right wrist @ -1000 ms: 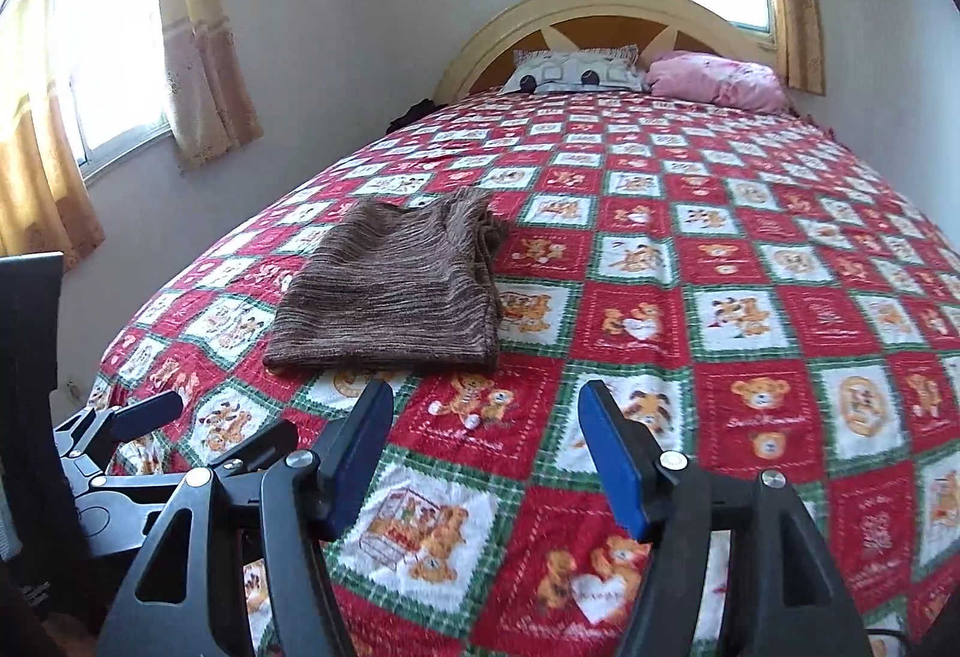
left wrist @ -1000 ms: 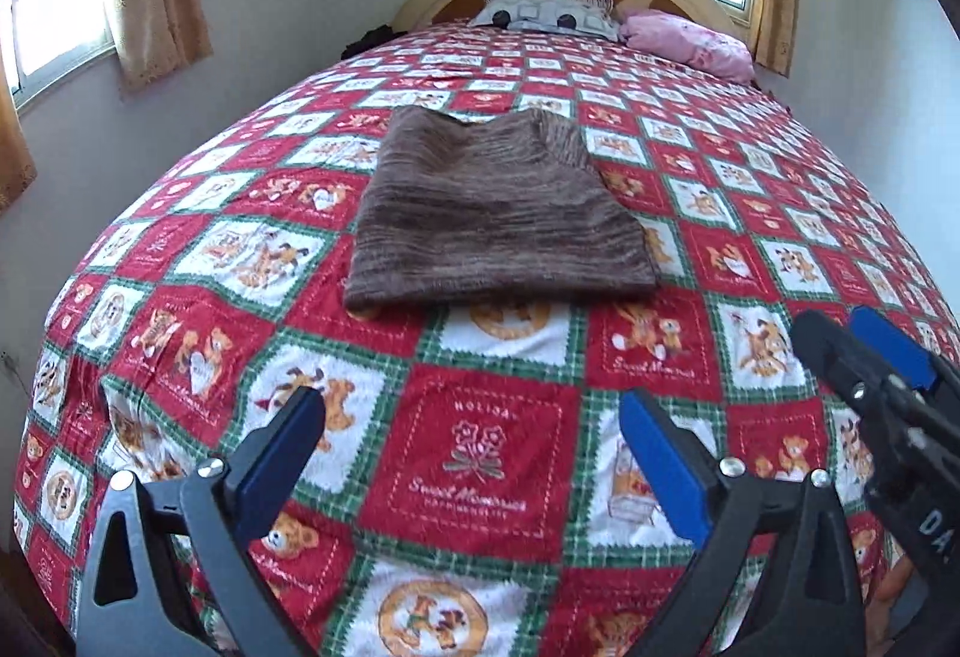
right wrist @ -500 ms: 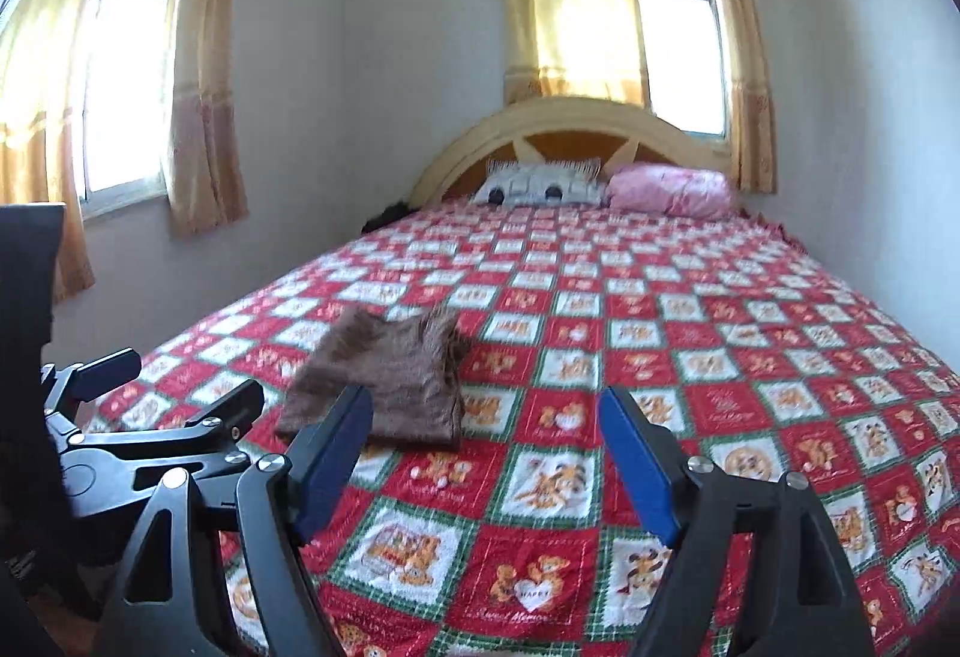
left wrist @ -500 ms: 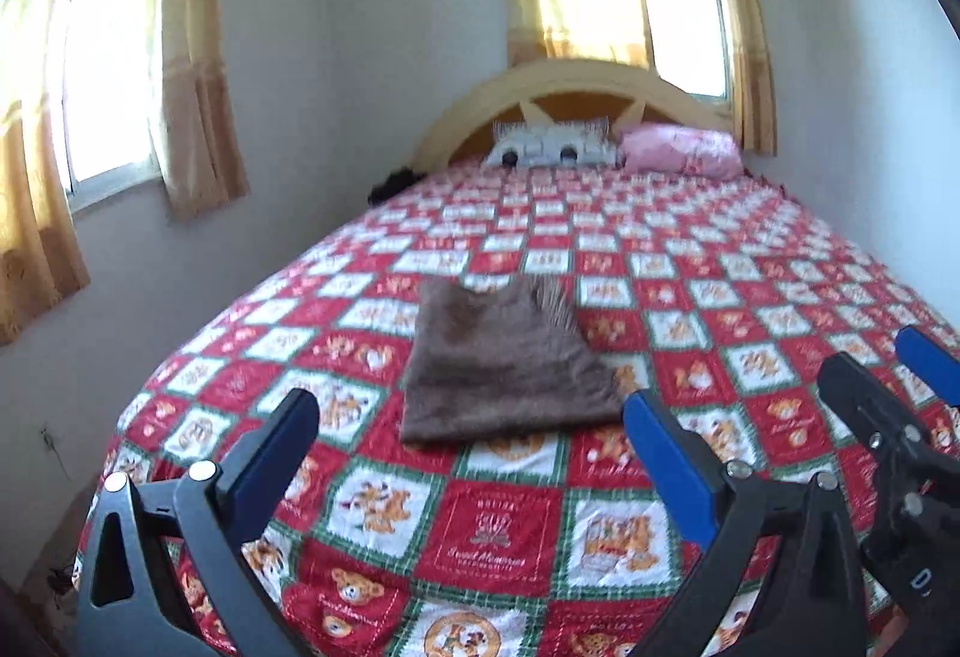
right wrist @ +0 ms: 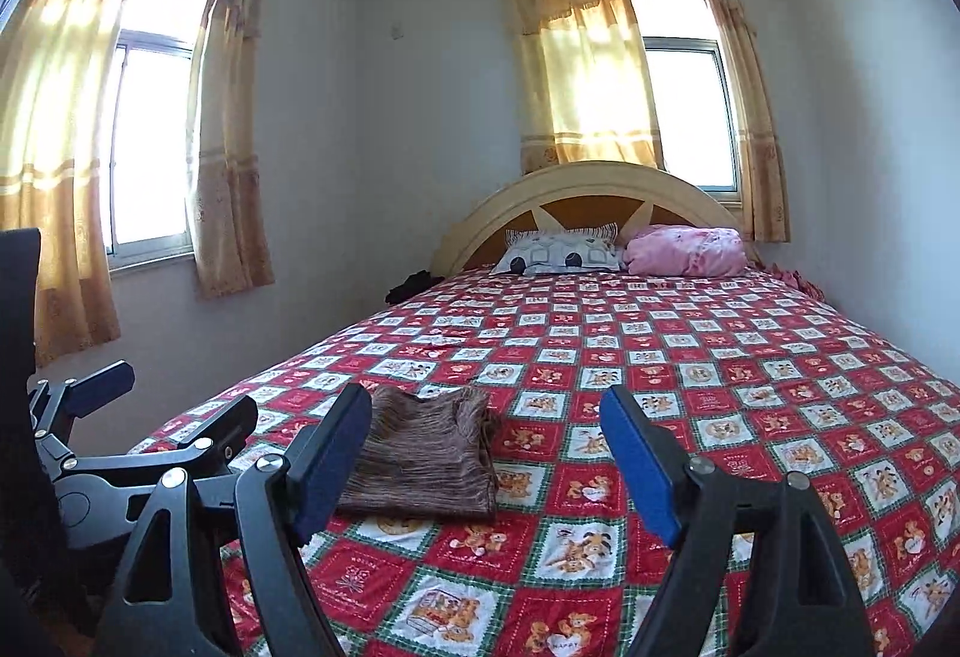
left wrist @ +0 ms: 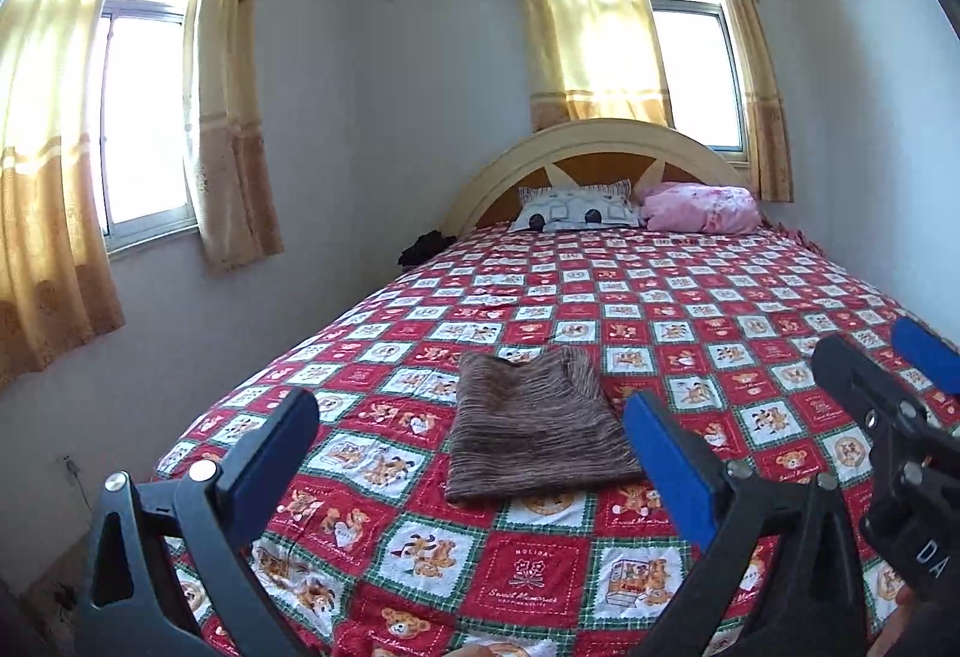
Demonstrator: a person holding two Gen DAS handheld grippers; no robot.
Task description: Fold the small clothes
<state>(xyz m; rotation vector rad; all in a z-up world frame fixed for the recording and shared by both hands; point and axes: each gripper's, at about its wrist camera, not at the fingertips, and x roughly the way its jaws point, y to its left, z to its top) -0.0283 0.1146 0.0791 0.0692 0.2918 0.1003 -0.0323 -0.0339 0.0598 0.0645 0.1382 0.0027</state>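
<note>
Both claws are hanging released and empty over the near end of the bed (left wrist: 690,309). The folded garment (left wrist: 534,432) is lying flat ahead of the left claw (left wrist: 471,444) and ahead-left of the right claw (right wrist: 486,444), touching neither.

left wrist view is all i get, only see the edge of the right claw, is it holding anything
Observer: No. The right claw is open with nothing between its blue pads; its jaws have just been opening.
Operator: where's the top from it
Observer: The folded brown knit top lies on the bedspread, ahead and to the left, partly hidden behind the claw's left finger.
</note>
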